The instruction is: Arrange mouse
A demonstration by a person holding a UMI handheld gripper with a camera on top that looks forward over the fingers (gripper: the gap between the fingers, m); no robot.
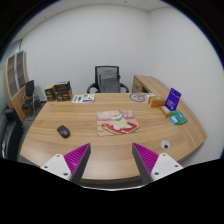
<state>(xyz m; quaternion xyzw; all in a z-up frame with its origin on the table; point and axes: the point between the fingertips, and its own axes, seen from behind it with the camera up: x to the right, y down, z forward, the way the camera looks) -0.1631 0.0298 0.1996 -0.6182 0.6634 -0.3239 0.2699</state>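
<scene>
A small dark mouse (pixel 63 131) lies on the wooden table (pixel 95 150), ahead of my fingers and off to the left, left of a printed mat (pixel 117 123). My gripper (pixel 113 160) is held above the table's near edge. Its two fingers with purple pads (pixel 77 158) stand wide apart with nothing between them, well short of the mouse.
A black office chair (pixel 107 79) stands behind the table's far side. A purple upright sign (pixel 174 98) and a small teal object (pixel 178 117) are on the right. Boxes and papers (pixel 84 98) lie far left. Shelving (pixel 16 75) stands at the left wall.
</scene>
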